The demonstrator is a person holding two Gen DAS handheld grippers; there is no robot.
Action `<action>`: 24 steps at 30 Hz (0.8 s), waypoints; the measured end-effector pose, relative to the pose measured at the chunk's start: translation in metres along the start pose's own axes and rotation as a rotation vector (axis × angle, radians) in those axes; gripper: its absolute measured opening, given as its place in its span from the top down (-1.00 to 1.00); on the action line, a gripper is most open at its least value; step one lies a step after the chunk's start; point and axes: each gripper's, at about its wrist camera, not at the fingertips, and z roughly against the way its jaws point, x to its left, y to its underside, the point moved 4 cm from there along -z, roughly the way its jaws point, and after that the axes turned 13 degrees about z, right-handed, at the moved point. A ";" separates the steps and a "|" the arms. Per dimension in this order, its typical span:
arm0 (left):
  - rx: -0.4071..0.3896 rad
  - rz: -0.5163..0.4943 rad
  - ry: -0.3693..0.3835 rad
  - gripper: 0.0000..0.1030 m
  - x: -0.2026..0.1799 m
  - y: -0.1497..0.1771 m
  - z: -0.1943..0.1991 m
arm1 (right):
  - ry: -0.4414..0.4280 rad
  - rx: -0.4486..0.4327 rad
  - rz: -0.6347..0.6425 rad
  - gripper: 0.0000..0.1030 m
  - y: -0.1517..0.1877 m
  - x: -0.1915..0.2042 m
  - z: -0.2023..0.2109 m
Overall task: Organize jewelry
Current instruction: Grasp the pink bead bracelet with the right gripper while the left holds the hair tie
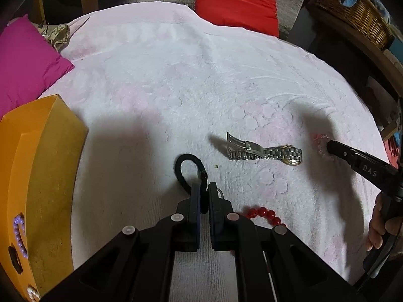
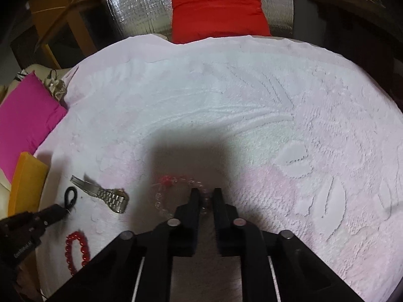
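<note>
Clear bead bracelet (image 2: 176,196) grasped by right claw (image 2: 206,193), left claw (image 1: 204,188) clenched on black loop (image 1: 187,170), open towel (image 2: 252,100) beyond.

I see the black cord loop (image 1: 186,170) lying on the pale towel, its near end pinched between my left gripper's (image 1: 204,185) closed fingers. The silver metal-link watch (image 1: 264,151) lies flat just beyond it, clasp end flipped open. The red bead bracelet (image 1: 264,215) rests as a closed ring nearest me. The clear bead bracelet (image 2: 176,196) with a small red knot sits further right, its near side caught between my right gripper's (image 2: 206,196) fingers. The orange box (image 1: 37,176) at the left edge holds purple and white beads.
</note>
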 end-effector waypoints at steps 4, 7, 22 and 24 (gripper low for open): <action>0.016 -0.001 -0.035 0.55 0.001 0.002 -0.006 | 0.000 -0.004 0.003 0.83 -0.001 -0.002 0.000; 0.011 0.009 -0.031 0.30 0.001 0.002 -0.007 | -0.006 -0.008 -0.002 0.83 0.001 -0.003 0.003; -0.062 0.016 -0.052 0.80 0.000 -0.001 -0.006 | -0.067 -0.042 -0.074 0.83 0.003 -0.023 0.019; -0.074 0.013 -0.045 0.80 -0.001 -0.001 0.001 | -0.089 -0.051 -0.085 0.83 0.003 -0.023 0.022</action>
